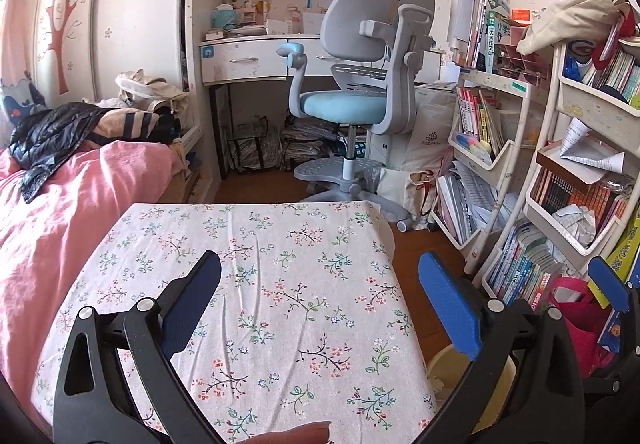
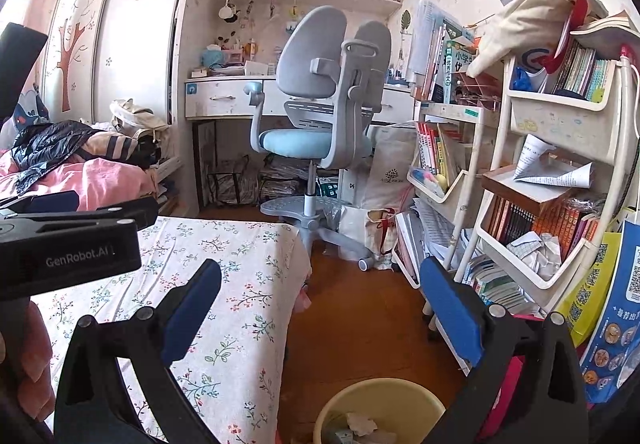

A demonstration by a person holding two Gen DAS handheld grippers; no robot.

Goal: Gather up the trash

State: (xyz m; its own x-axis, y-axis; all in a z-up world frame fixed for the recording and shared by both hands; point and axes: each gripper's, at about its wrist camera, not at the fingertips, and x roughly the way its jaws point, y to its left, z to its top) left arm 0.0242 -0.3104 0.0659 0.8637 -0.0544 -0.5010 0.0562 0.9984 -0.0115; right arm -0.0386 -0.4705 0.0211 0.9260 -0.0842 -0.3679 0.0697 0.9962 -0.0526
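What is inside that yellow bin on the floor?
In the yellow bin, crumpled whitish paper and a few other scraps show near the top. Anything deeper is hidden by the rim and the picture's lower edge.

The right gripper (image 2: 320, 314) hangs with fingers wide apart above the wooden floor (image 2: 360, 308). Near, under it, a yellow bin (image 2: 384, 400) holds what looks like crumpled paper (image 2: 362, 424). The flowered table (image 2: 236, 308) lies left, the left gripper (image 2: 68, 240) over it.
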